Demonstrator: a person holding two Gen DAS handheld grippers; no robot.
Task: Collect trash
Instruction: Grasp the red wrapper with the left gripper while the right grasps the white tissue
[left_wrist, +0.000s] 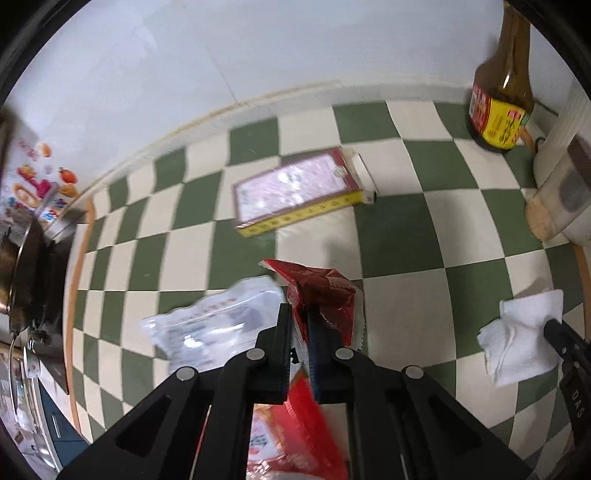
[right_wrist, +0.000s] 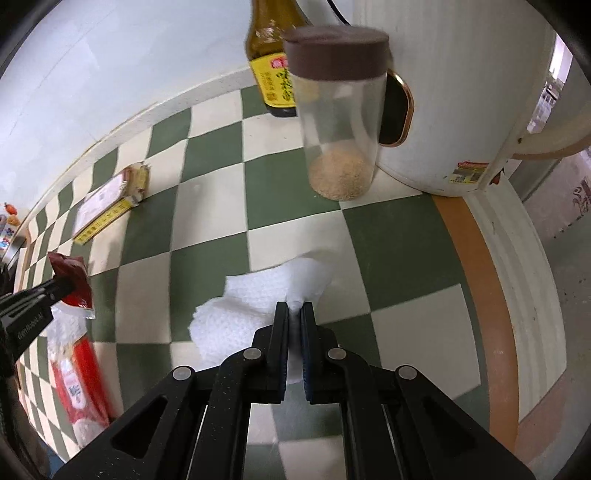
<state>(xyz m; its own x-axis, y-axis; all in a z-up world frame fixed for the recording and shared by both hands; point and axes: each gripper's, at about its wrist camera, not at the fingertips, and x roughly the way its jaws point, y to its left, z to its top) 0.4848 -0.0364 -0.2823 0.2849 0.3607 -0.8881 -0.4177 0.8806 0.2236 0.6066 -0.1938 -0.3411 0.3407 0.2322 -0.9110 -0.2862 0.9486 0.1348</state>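
My left gripper (left_wrist: 300, 314) is clamped on the crumpled red wrapper (left_wrist: 317, 291) just above the checkered bench (left_wrist: 399, 229), while my right gripper (right_wrist: 294, 314) pinches the white paper towel (right_wrist: 258, 302) lying near the seasoning jar (right_wrist: 338, 110).

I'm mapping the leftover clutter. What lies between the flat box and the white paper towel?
Only bare checkered tabletop lies between the flat box and the white paper towel, seen in the right wrist view.
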